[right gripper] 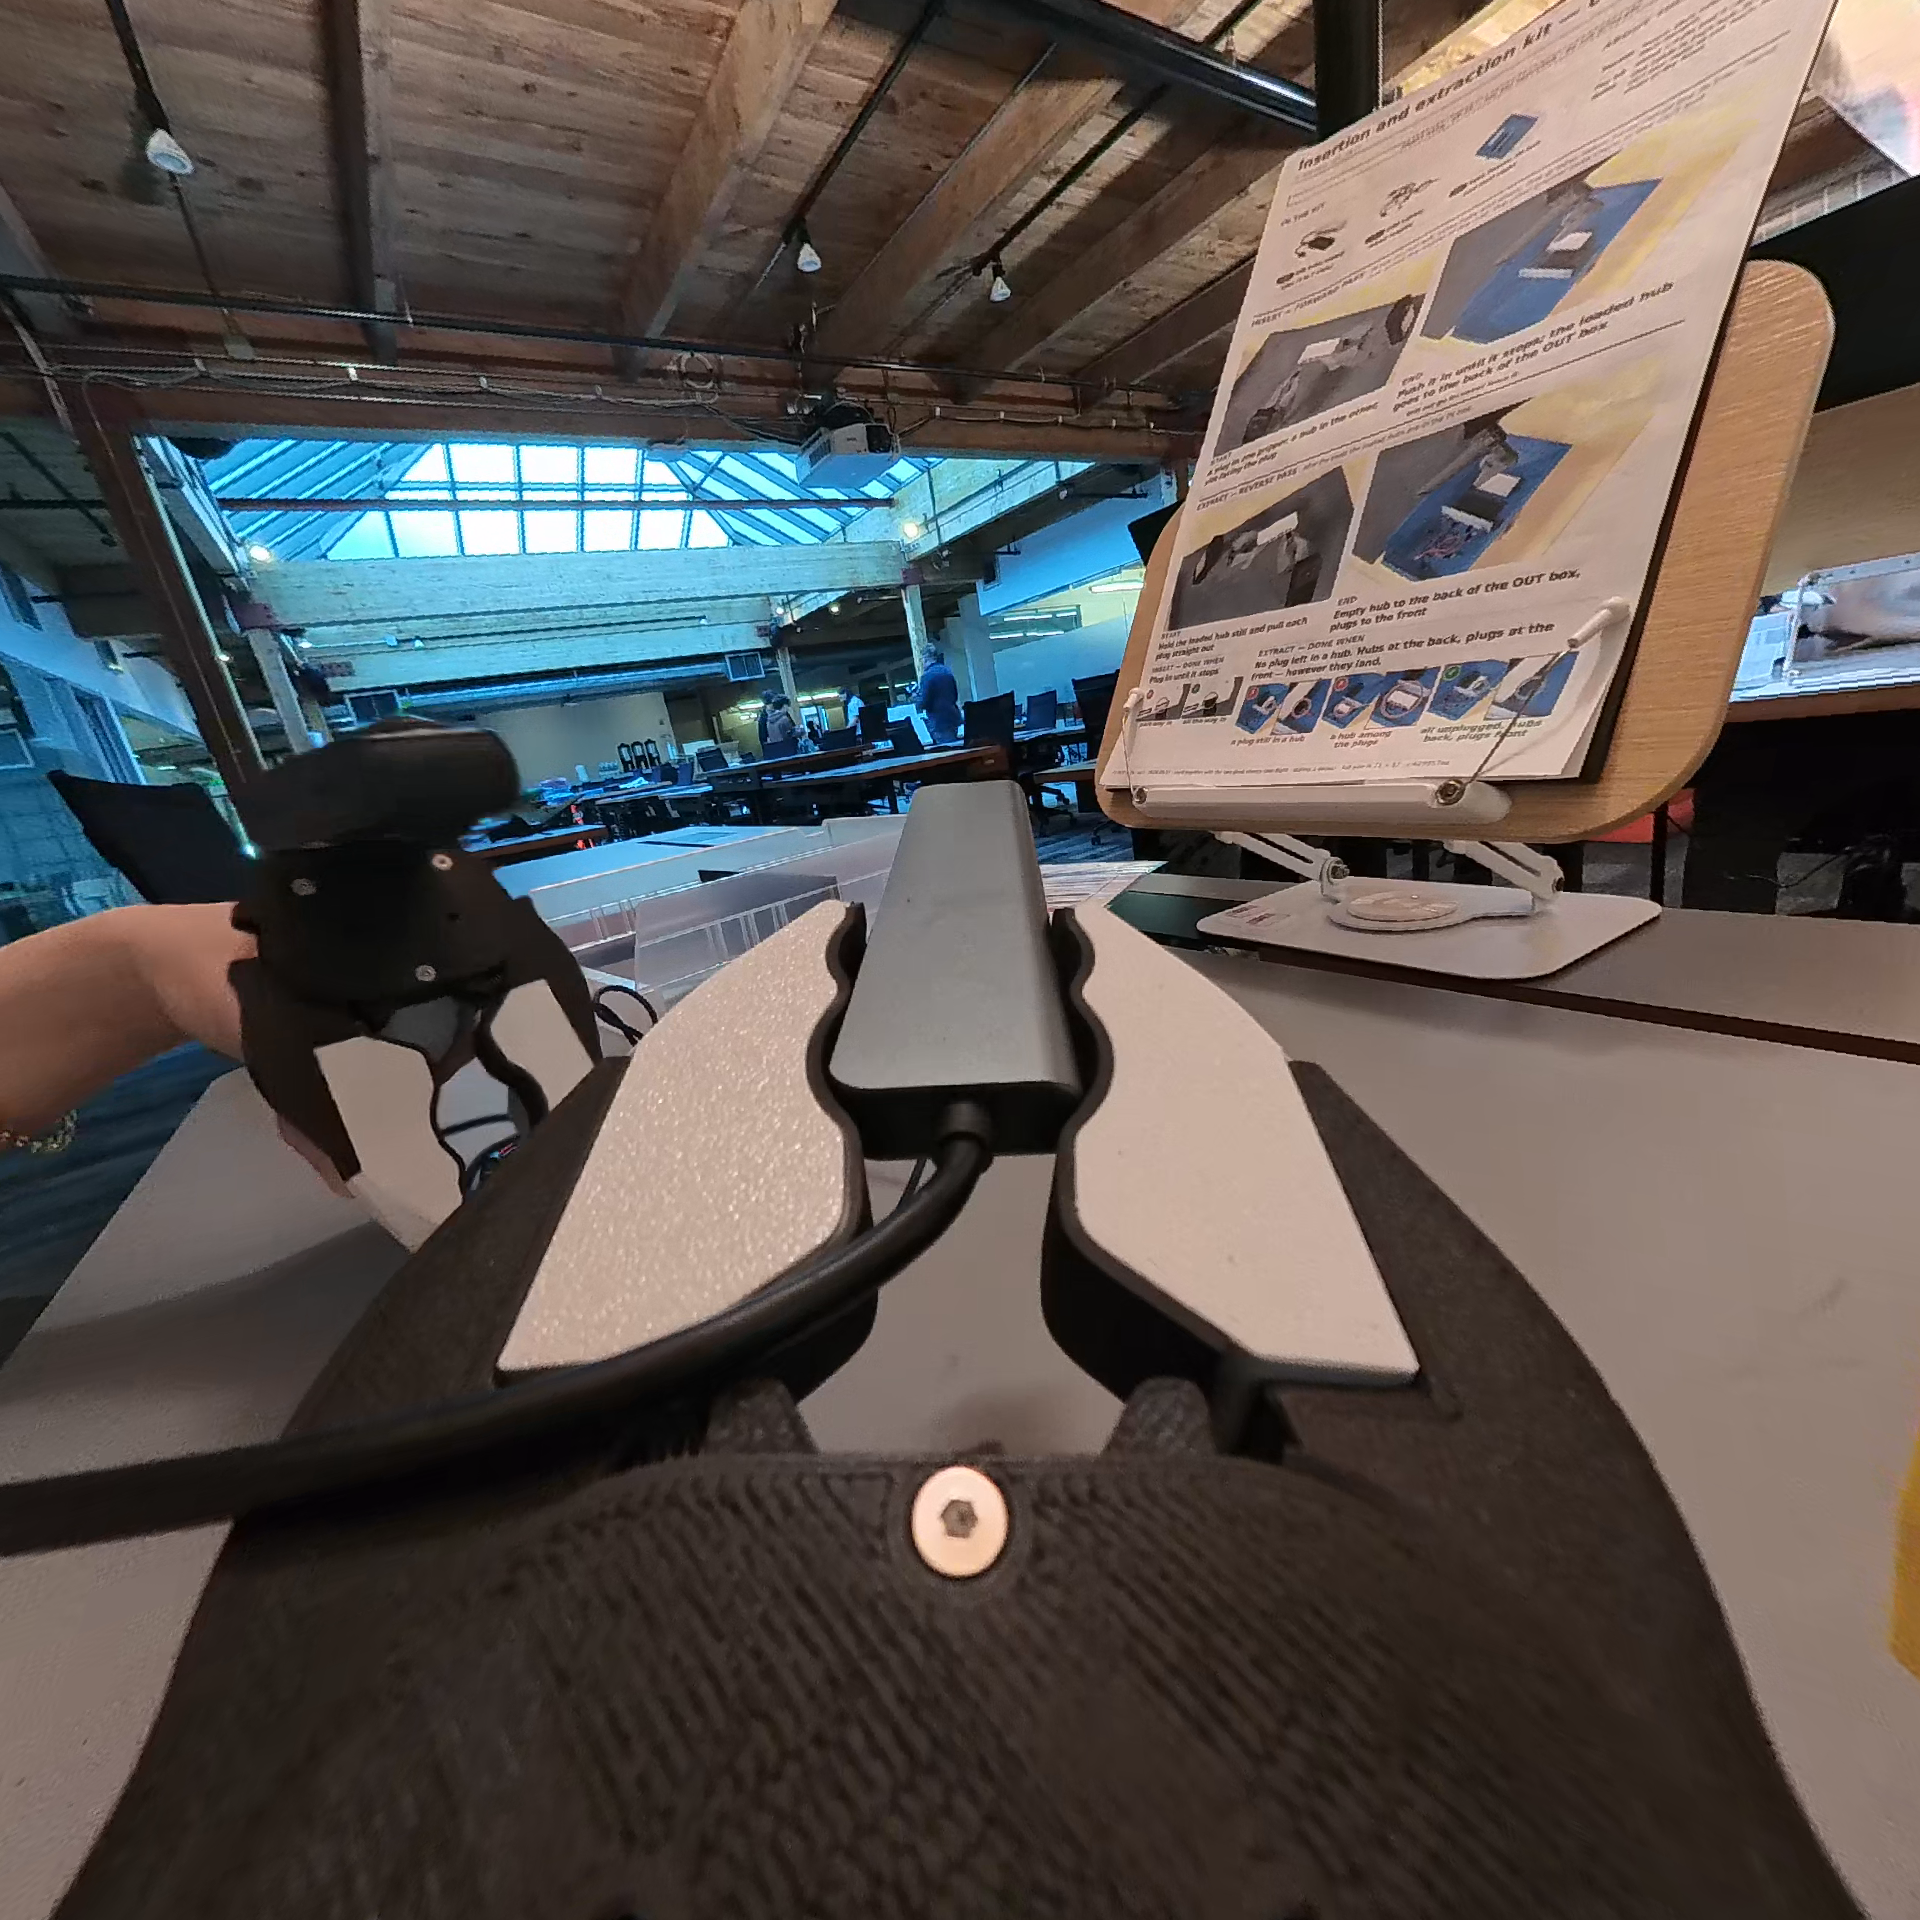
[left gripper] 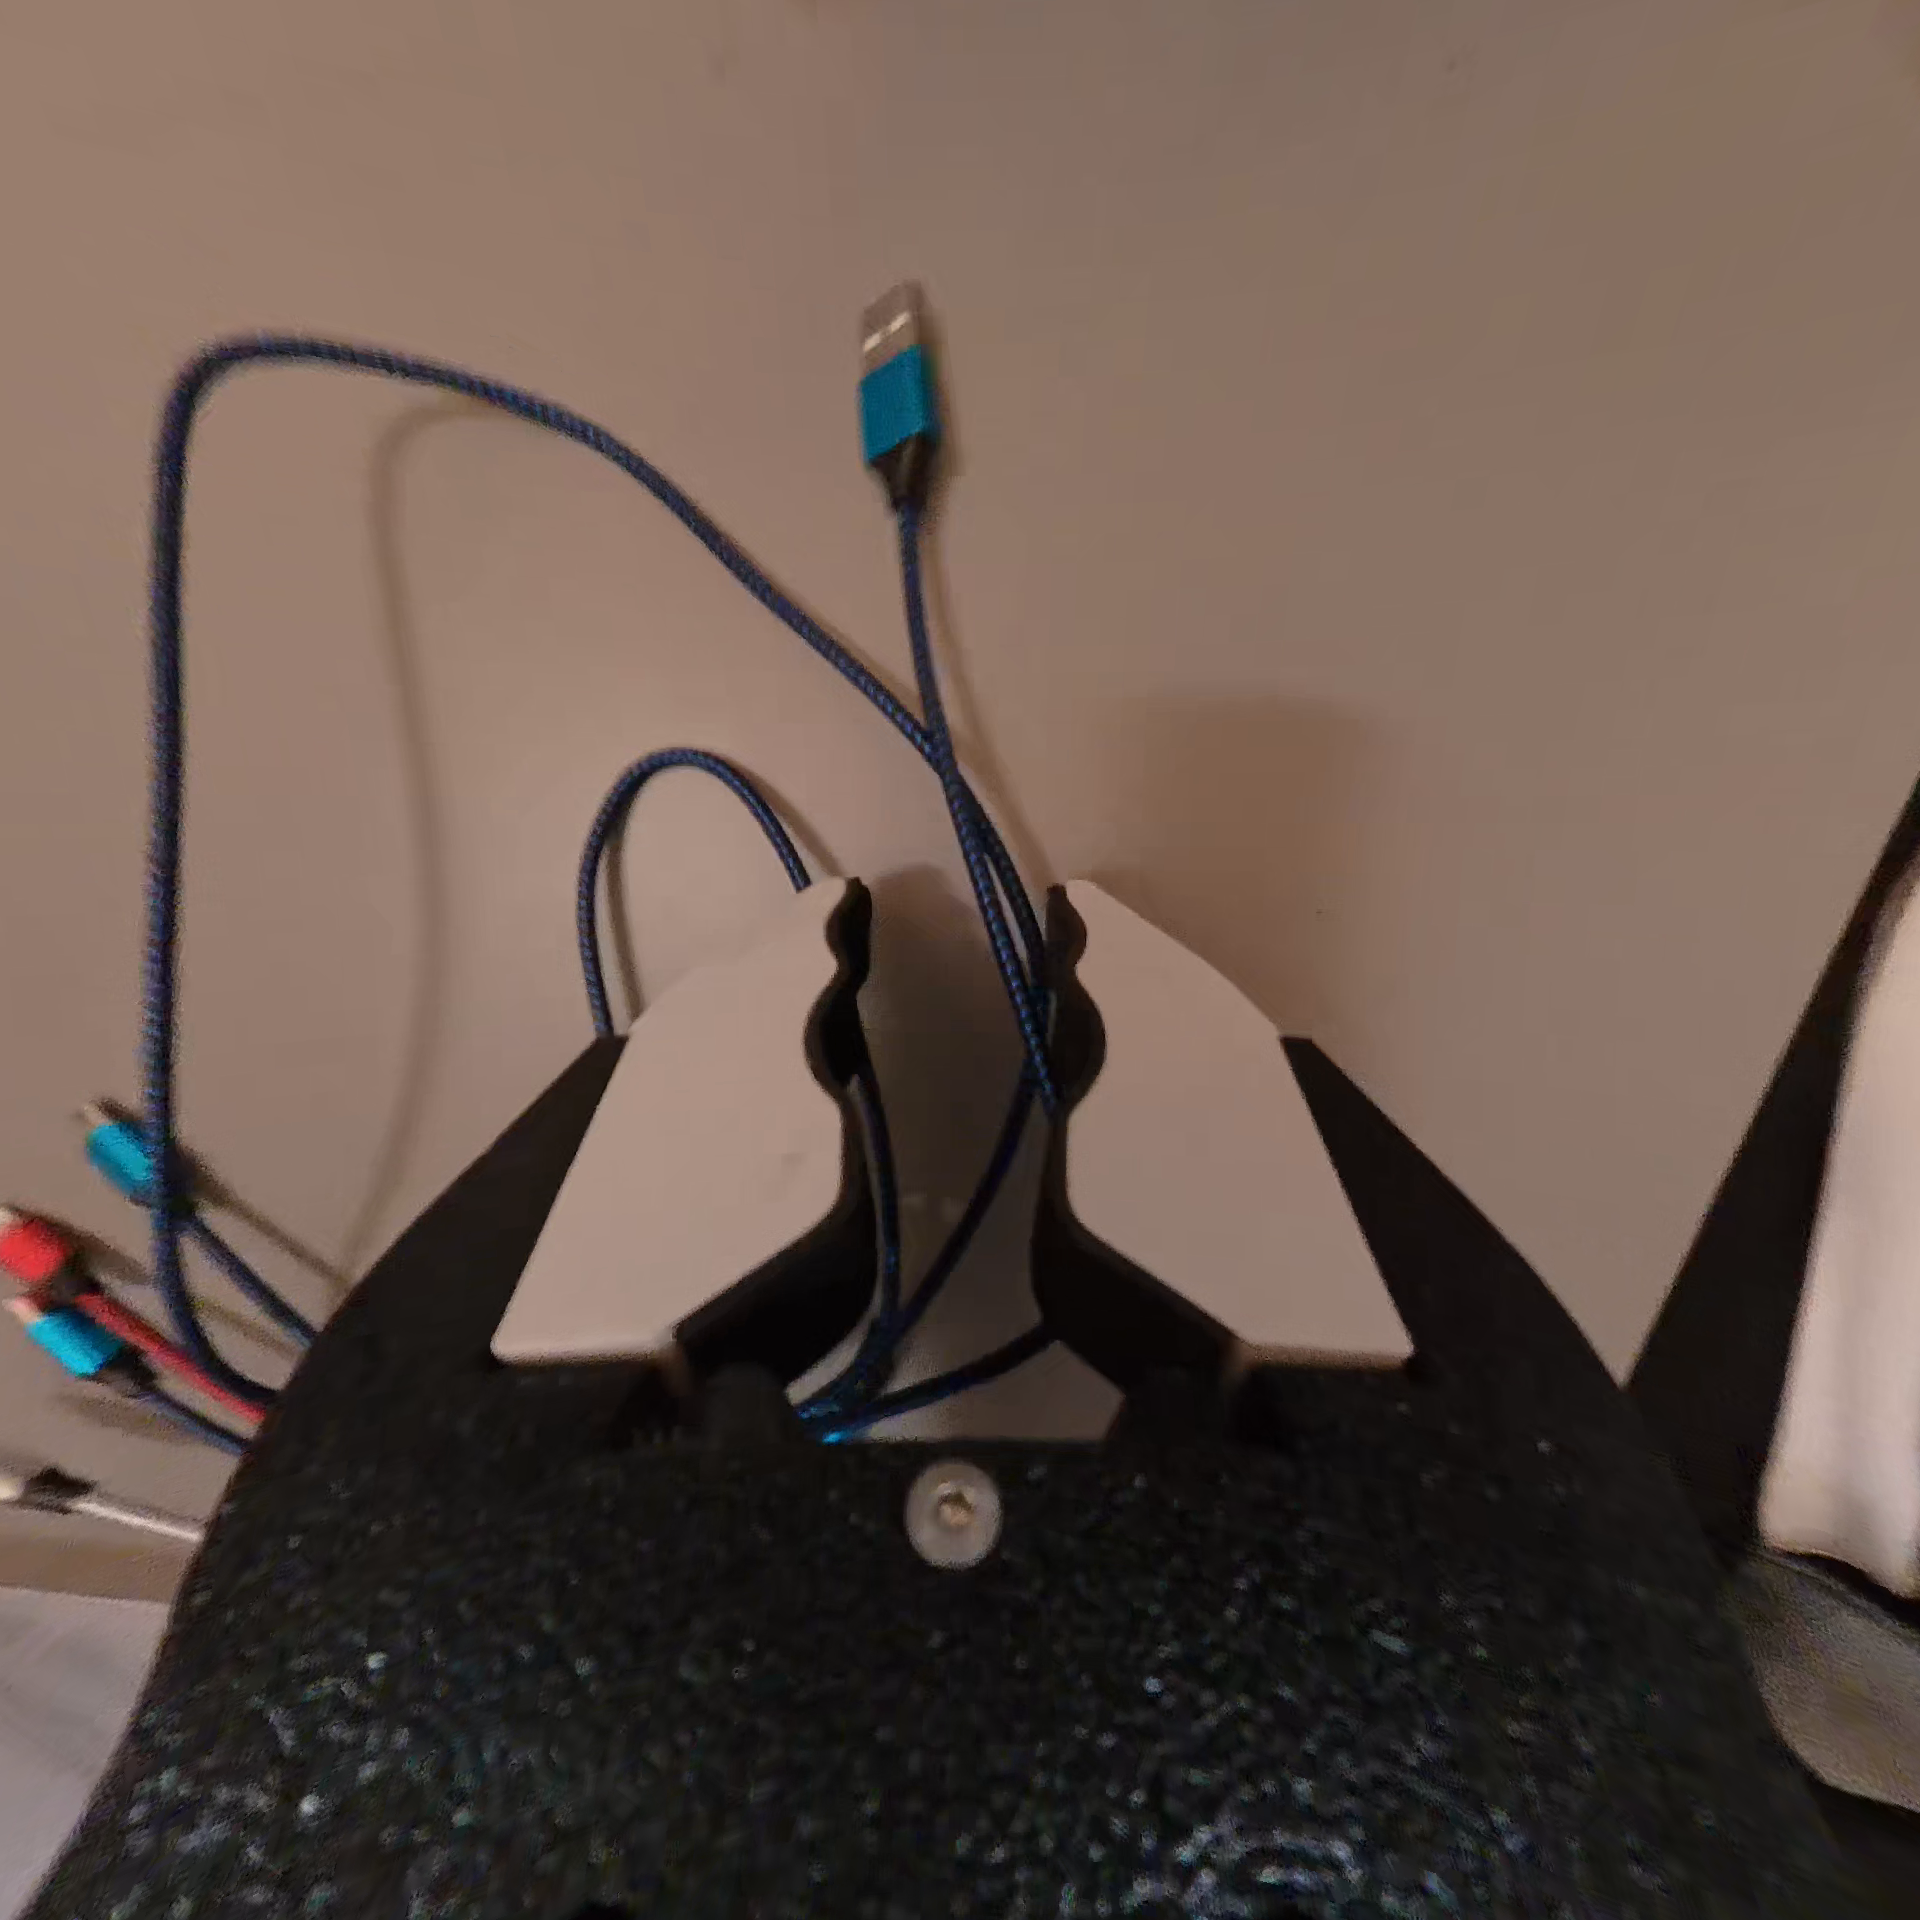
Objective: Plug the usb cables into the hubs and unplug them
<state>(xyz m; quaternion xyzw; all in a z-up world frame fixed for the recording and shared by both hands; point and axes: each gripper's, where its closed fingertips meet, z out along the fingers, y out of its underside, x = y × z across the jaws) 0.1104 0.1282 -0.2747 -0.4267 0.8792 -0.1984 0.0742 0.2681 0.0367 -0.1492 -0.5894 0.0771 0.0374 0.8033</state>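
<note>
My left gripper [left gripper: 956, 894] points down at the grey table [left gripper: 1351, 468], jaws apart. Strands of a blue braided cable [left gripper: 977, 831] run through the gap, along the right finger [left gripper: 1164, 1039]. The cable's USB plug [left gripper: 899, 395], teal housing with a metal tip, lies beyond the fingertips. My right gripper [right gripper: 956, 920] is shut on a dark grey USB hub [right gripper: 961, 997], held level above the table. The hub's black lead [right gripper: 623, 1371] trails off to the left. The left gripper also shows in the right wrist view [right gripper: 436, 1122], held by a hand, with cables hanging under it.
More plugs lie at the left: two teal ones [left gripper: 120, 1158] [left gripper: 73, 1340] and a red one [left gripper: 31, 1252]. A white object [left gripper: 1849, 1247] stands at the right edge. A wooden stand with an instruction sheet [right gripper: 1455, 468] stands on the table at the right. Clear boxes [right gripper: 727, 904] lie beyond. Left tips to right tips: about 20 cm.
</note>
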